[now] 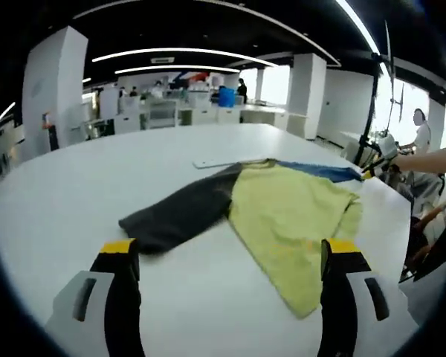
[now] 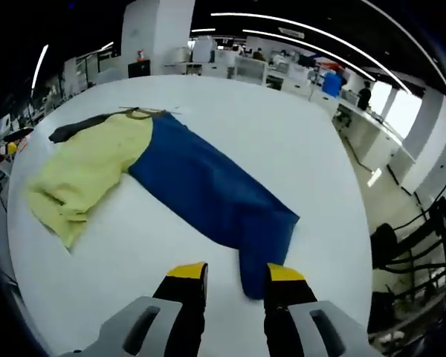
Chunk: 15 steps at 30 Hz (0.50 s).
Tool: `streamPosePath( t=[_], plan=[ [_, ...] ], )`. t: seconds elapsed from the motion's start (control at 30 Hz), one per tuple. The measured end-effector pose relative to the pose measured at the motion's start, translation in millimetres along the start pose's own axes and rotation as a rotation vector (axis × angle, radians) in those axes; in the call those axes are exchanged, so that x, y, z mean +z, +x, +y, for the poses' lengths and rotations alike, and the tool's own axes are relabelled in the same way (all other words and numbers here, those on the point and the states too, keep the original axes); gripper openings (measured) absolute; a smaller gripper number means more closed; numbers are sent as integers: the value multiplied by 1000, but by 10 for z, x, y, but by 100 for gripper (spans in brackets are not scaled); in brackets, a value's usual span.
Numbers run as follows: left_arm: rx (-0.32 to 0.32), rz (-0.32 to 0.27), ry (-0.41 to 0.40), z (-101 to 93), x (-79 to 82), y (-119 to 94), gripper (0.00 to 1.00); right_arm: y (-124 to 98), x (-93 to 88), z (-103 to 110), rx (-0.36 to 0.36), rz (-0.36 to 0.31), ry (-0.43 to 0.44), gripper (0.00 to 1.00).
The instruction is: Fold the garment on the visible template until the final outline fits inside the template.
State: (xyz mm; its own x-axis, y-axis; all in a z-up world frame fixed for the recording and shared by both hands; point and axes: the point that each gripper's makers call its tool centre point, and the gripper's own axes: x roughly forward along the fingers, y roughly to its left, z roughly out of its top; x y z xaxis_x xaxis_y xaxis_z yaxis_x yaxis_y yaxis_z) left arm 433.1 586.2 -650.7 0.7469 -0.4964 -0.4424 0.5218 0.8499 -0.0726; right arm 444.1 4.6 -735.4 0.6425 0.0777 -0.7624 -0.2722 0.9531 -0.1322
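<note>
Left gripper view, garment (image 1: 282, 208) beyond released left fingers (image 1: 119, 248), right fingers (image 2: 187, 272) parted beside blue sleeve (image 2: 208, 190)

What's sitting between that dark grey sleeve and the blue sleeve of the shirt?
The yellow-green body of the garment lies between the dark grey sleeve and the blue sleeve, seen in the right gripper view.

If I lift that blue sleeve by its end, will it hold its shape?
Probably not. The blue sleeve lies flat and creased on the table, so it should droop. It looks thin, likely light, and may drag the yellow body.
</note>
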Motion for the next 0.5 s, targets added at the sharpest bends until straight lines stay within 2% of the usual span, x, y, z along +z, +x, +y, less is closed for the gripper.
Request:
streamPosePath(
  t=[0.17, 0.5],
  plan=[
    [-12, -19, -6, -100, 53, -55, 99, 70, -62, -6, -13, 25, -20, 21],
    [-47, 2, 34, -311, 5, -122, 98, 166, -146, -69, -53, 49, 29, 13]
  ],
)
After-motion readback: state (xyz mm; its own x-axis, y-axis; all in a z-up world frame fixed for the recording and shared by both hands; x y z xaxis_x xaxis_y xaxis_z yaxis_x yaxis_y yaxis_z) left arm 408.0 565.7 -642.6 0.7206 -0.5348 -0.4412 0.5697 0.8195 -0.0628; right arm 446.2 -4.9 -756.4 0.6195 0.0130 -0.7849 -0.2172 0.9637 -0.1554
